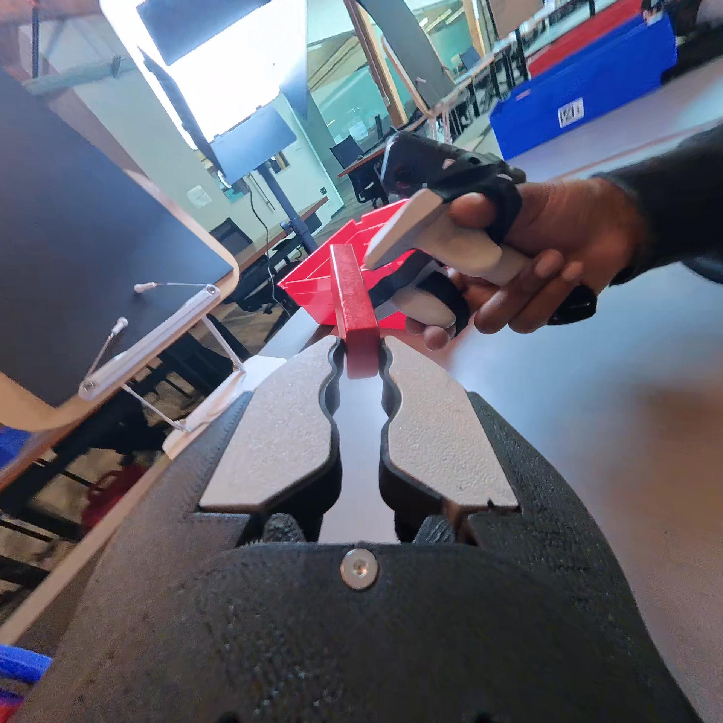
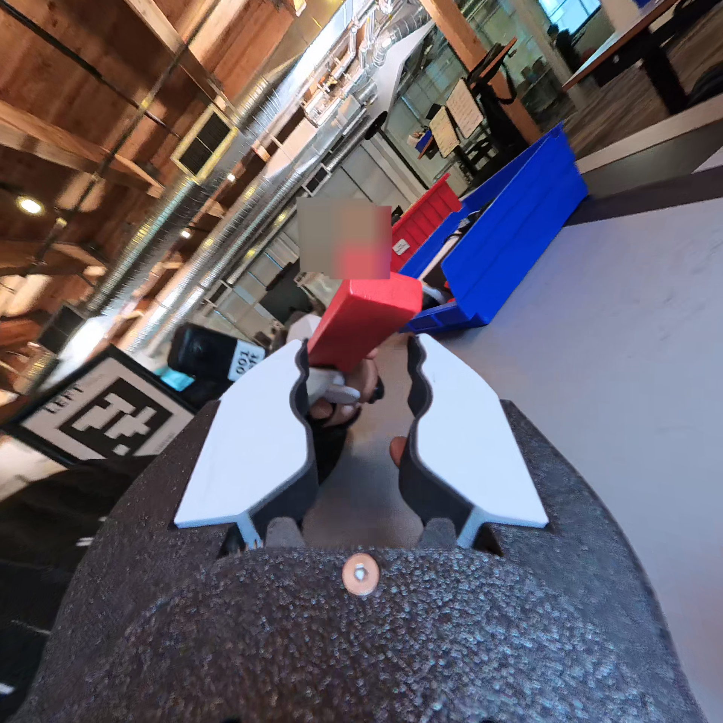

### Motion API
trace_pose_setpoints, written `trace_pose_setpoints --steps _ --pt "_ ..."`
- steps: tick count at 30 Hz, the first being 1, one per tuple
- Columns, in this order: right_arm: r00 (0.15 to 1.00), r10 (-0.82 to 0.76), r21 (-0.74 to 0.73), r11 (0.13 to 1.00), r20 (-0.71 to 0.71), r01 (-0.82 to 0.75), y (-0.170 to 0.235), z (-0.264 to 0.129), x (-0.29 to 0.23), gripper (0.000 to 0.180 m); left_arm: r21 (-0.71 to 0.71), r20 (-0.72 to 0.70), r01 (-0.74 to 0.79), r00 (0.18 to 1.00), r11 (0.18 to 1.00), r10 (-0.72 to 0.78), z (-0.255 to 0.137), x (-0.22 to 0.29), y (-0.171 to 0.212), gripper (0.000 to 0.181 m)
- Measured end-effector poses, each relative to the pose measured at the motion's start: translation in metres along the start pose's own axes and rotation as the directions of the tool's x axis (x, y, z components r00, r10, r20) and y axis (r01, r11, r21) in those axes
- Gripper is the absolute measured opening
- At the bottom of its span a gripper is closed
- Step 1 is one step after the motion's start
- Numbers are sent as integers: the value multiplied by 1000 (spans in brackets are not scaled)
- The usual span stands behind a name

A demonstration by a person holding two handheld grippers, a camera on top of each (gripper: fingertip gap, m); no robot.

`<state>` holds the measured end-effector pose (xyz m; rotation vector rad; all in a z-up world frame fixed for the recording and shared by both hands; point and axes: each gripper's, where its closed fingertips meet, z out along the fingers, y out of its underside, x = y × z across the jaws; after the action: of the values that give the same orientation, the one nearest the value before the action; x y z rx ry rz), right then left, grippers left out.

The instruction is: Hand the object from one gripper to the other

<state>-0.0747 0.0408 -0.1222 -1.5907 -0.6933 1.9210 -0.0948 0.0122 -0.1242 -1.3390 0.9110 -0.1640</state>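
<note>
Red block pinched in the left gripper, right gripper waiting open

A red bin (image 1: 313,289) is sitting behind on the grey table (image 1: 587,391), blue bins (image 2: 508,242) farther off. The left gripper (image 1: 362,348) is clamping the red block (image 1: 354,297) at its fingertips. The right gripper (image 2: 358,352) is spreading wide, the block just touching its left fingertip, not gripped. A mosaic patch is hiding the block's far end.

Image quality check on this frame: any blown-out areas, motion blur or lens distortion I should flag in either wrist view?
Left wrist view: the window behind the monitor is blown out white; the red block in the left tongs is sharp; strong wide-angle bending at the edges. Right wrist view: background ceiling and the marker board are motion-smeared, the red block soft; the right tongs stand open.
</note>
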Motion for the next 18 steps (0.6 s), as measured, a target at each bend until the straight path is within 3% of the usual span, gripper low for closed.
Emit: trace_pose_setpoints --steps 4,8,12,18 --pt "930 -328 -68 945 -168 321 -15 -17 13 60 10 12 221 975 975 -222 -9 -29 10 17" --pt "726 -610 -196 792 -317 579 -30 -37 26 62 22 47 426 903 904 -427 -17 -59 28 16" --pt "531 -759 -311 644 -378 699 -35 -47 36 61 23 57 595 802 804 -595 -21 -75 46 16" --pt "147 -945 -550 291 -292 783 -18 -42 53 57 -44 -1 736 677 676 -736 -14 -64 59 16"
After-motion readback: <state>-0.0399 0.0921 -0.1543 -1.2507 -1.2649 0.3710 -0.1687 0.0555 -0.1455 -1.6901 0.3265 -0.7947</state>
